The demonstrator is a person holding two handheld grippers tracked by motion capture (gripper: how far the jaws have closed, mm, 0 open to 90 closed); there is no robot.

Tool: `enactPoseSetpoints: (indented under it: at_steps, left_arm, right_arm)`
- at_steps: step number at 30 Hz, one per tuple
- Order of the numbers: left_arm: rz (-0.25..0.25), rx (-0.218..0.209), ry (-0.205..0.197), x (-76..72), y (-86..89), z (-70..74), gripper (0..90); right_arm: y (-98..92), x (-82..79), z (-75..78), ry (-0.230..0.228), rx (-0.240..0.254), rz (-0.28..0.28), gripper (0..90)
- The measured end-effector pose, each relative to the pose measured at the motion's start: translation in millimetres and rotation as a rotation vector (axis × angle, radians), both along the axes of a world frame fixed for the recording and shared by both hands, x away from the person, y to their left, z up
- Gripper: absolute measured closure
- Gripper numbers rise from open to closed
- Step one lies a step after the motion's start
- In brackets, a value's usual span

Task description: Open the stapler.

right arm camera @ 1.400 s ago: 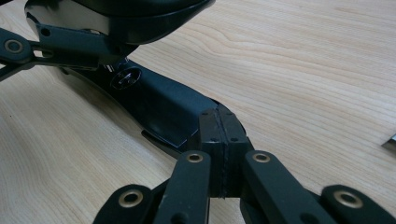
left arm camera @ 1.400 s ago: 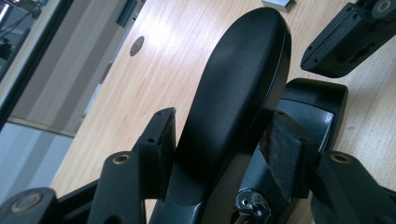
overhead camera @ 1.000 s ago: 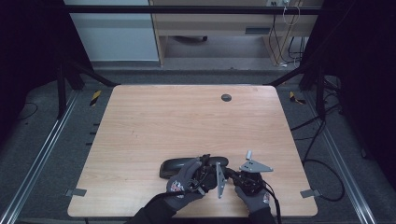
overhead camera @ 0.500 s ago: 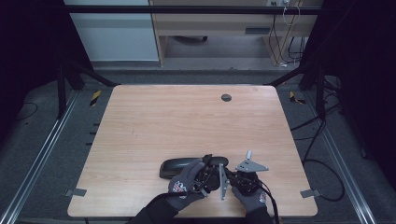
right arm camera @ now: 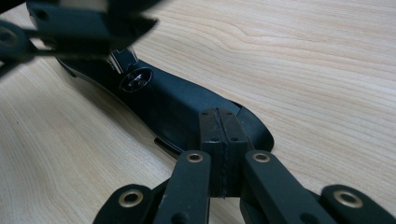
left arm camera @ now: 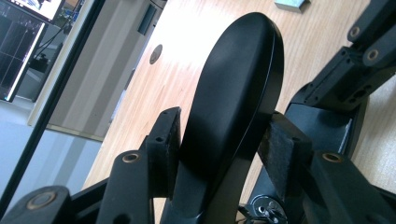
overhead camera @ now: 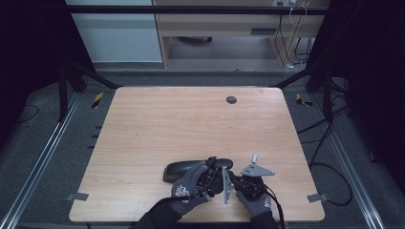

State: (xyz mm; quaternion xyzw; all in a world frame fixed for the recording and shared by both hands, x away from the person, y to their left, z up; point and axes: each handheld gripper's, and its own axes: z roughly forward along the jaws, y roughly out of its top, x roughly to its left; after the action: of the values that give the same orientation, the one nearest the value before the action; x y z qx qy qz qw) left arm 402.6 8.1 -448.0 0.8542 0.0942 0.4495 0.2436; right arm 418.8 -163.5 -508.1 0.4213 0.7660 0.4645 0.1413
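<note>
Near the front edge of the desk (overhead camera: pixel 143 124), a little right of its middle, lies a long black case (overhead camera: pixel 184 169) with a smooth, rounded shell, its length running across the desk. In the left gripper view the case (left arm camera: pixel 233 93) rises between the two black jaws as a glossy, curved oval, and both pads touch its sides, so the left claw (left arm camera: pixel 219 149) grips it around its narrower end. The jaws have just been closing a little further onto the case. In the high view the left claw (overhead camera: pixel 210 171) sits at the right end of the case, held by a gloved left hand (overhead camera: pixel 188 188).

The right claw (right arm camera: pixel 219 140) is fully closed, its two pads pressed flat together with nothing between them; their tips rest against the low, tapered end of the case (right arm camera: pixel 173 102), where a small round metal fitting (right arm camera: pixel 136 79) sits in its top. In the high view the right claw (overhead camera: pixel 235 179) lies just beside the left one, held by a gloved right hand (overhead camera: pixel 255 198), with a grey three-cornered plate (overhead camera: pixel 256 170) on top.

Farther back, well apart from the hands, a small dark round hole (overhead camera: pixel 231 99) marks the wooden desk near its far edge. Dark floor and metal rails (overhead camera: pixel 43 157) flank the desk.
</note>
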Motion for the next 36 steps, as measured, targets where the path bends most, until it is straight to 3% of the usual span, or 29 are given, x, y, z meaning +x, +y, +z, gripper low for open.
enactPoseSetpoints:
  at_steps: [7, 9, 13, 25, 36]
  left_arm:
    - [0.005, -0.06, 0.0, -0.2, 7.6, 8.3, 51.7]
    - [0.007, -0.105, 0.0, 0.0, 12.6, 12.6, 51.9]
    - [0.009, -0.136, 0.002, 0.3, 18.4, 18.7, 52.2]
    - [0.011, -0.161, 0.007, 0.4, 23.4, 23.8, 52.4]
    - [0.022, -0.256, 0.026, 0.7, 40.4, 38.5, 53.1]
  right_arm:
    - [0.1, -0.1, -0.1, -0.001, 0.0, -0.001, 90.0]
    - [-0.1, 0.0, -0.2, -0.002, 0.001, -0.001, 90.0]
    - [0.1, -0.2, -0.2, -0.003, -0.001, -0.002, 90.0]
    - [3.6, 1.4, 0.7, -0.002, -0.011, 0.007, 90.0]
    - [4.3, 0.9, 0.2, 0.003, 0.002, 0.005, 90.0]
